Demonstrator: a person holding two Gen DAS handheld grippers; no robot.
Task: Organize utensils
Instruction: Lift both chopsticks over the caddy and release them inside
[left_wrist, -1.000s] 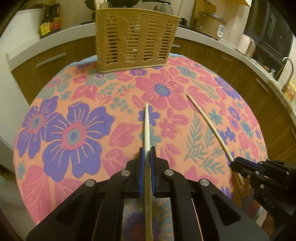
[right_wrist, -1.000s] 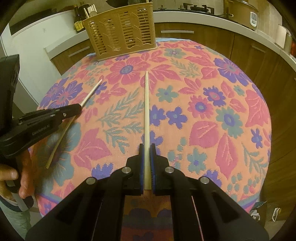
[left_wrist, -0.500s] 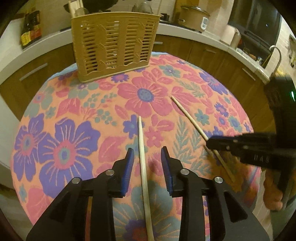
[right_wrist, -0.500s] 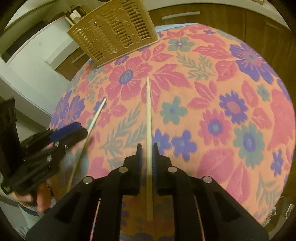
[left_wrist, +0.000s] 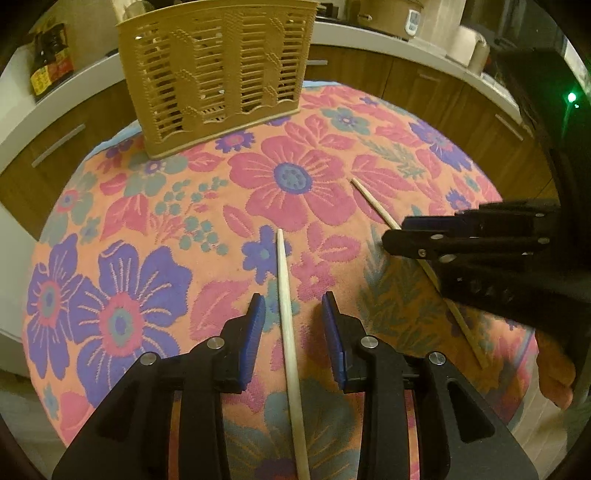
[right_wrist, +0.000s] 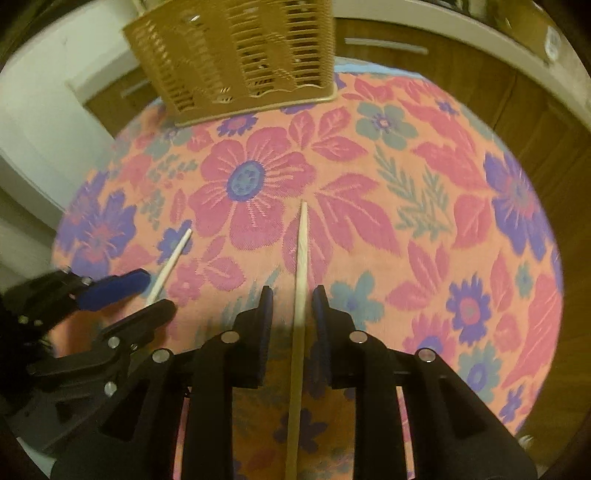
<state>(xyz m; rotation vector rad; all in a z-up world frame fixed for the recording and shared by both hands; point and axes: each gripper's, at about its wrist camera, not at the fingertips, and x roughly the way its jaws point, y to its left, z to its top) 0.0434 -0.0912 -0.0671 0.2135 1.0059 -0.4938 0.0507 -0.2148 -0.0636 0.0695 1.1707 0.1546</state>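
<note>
Two pale wooden chopsticks lie on a round table covered by a floral cloth (left_wrist: 110, 229) of orange ground with pink, purple and teal flowers. Left chopstick (left_wrist: 290, 332): a slender, smooth, cream-coloured stick tapering to a fine far tip, lying flat on the cloth between the blue-padded fingers of the left gripper (left_wrist: 291, 314), whose jaws stand apart with clear gaps on both sides and do not touch it. Right chopstick (right_wrist: 300, 295): same colour and taper, its point resting on a pink petal, running lengthwise between the jaws of the right gripper (right_wrist: 292, 295); these jaws are closing, with a narrow gap visible on each side of the stick and the pads not pressing on it. The two sticks lie near each other, their far tips spread apart, both pointing toward a tan slotted utensil basket (left_wrist: 218, 70) that stands upright at the far edge of the table, well apart from them. Wooden cabinets with a white countertop (left_wrist: 406, 44) curve behind.
</note>
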